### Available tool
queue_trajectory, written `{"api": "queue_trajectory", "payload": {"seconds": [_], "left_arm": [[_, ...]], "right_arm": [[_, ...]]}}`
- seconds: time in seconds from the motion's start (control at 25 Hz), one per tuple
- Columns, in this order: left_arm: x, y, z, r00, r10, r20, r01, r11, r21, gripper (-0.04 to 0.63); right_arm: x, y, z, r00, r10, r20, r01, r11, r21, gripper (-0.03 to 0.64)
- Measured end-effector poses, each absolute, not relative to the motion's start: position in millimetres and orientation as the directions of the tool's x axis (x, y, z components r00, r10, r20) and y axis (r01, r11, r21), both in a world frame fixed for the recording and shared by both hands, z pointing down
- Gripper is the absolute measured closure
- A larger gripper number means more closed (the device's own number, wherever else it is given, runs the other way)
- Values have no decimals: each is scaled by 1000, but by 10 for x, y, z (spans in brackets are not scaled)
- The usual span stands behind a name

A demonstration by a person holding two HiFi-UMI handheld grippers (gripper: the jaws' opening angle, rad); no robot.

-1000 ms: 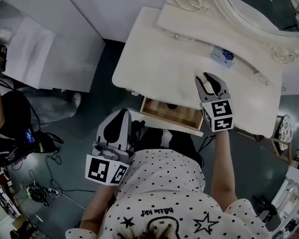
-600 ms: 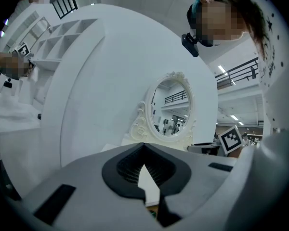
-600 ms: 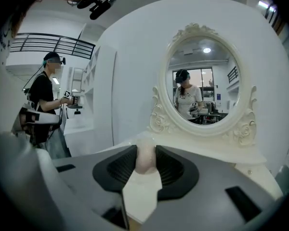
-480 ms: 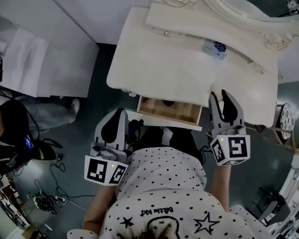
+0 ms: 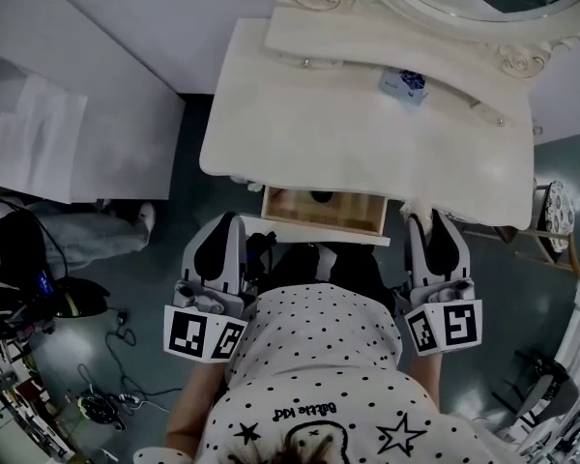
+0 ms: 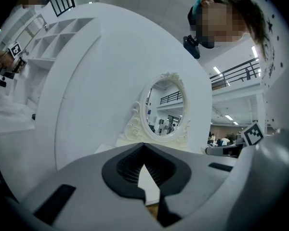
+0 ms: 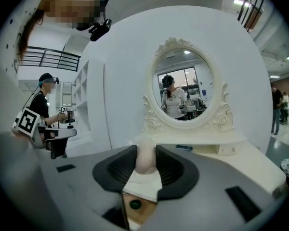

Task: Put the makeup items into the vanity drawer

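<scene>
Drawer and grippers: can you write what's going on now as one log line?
right gripper: shut on pale makeup tube | left gripper: shut, empty | drawer: open, dark round item inside | tube: not yet in drawer

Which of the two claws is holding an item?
The right claw: a pale tube-like item stands between its jaws, whereas the left claw is shut on nothing.

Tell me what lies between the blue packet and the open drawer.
Nothing. In the head view, only bare vanity top runs from the blue packet to the drawer.
</scene>
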State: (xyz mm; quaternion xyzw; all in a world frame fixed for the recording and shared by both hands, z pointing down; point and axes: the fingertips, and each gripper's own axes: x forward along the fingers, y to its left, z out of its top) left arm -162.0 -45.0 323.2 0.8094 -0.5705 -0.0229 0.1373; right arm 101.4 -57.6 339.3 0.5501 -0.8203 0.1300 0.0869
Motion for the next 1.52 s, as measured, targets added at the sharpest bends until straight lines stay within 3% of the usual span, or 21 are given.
{"api": "queue_trajectory", "payload": {"seconds": [0.56,1.52], "left_arm": [[-1576,-409,3263,364,-923,125,-912,-325,250,597],[-1584,-430,3271,369,-921,124,-910,-330,251,597]], "right_arm": [[793,-403,3552,-412,-864,290,-909,369,-194,485],[699,-418,3611,-426,-851,307,-904,385,-187,483]]}}
